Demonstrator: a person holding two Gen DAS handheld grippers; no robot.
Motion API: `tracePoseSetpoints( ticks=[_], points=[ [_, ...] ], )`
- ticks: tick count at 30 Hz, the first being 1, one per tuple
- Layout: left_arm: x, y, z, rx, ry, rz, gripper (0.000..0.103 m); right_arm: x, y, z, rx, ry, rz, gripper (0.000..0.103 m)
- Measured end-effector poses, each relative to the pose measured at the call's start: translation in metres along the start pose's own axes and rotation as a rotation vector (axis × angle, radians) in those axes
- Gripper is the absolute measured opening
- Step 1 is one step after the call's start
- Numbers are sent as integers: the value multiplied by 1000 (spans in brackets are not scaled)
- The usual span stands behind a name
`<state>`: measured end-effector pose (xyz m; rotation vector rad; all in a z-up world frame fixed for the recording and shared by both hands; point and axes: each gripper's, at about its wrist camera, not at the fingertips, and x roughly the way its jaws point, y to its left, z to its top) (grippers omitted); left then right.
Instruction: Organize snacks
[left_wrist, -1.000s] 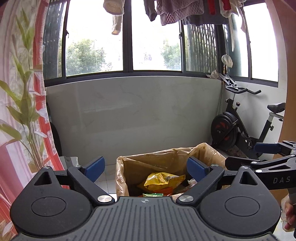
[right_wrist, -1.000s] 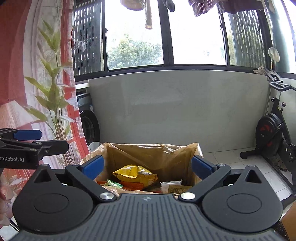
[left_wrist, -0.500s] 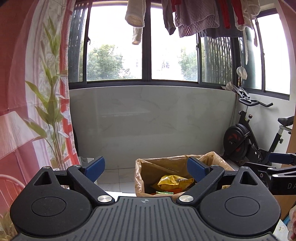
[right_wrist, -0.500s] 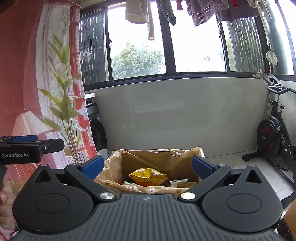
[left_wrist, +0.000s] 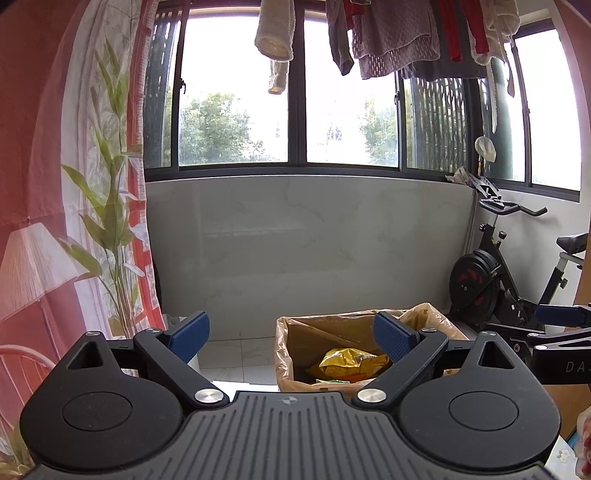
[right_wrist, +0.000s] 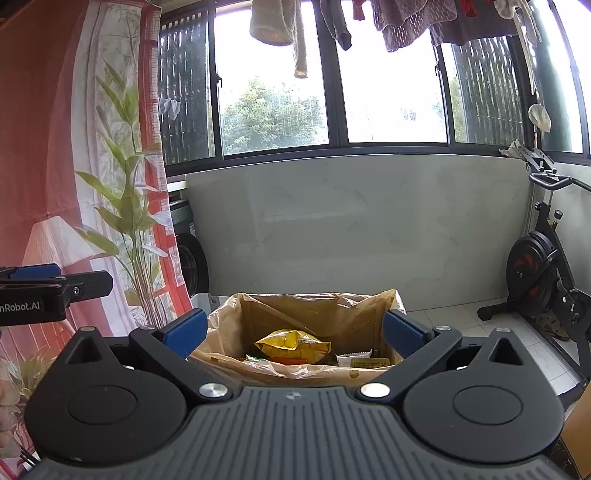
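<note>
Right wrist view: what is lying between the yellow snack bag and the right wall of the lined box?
A white packet and a tan flat packet lie between the yellow snack bag and the lined box's right wall, in the right wrist view.

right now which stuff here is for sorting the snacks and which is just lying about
For the job:
- lined box
- yellow snack bag inside it
- white packet inside it
- left tool, open
- right tool, open

Just lying about:
- exercise bike
- hanging laundry
- printed curtain
</note>
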<state>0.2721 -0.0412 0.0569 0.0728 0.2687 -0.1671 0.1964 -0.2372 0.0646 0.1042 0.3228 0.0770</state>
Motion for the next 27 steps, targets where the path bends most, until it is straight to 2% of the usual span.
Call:
tracePoseSetpoints(
  ticks=[27],
  points=[
    [7,7,-3,-28,24,-16,97,3,-5,-4,10,21,-13,103]
  ],
)
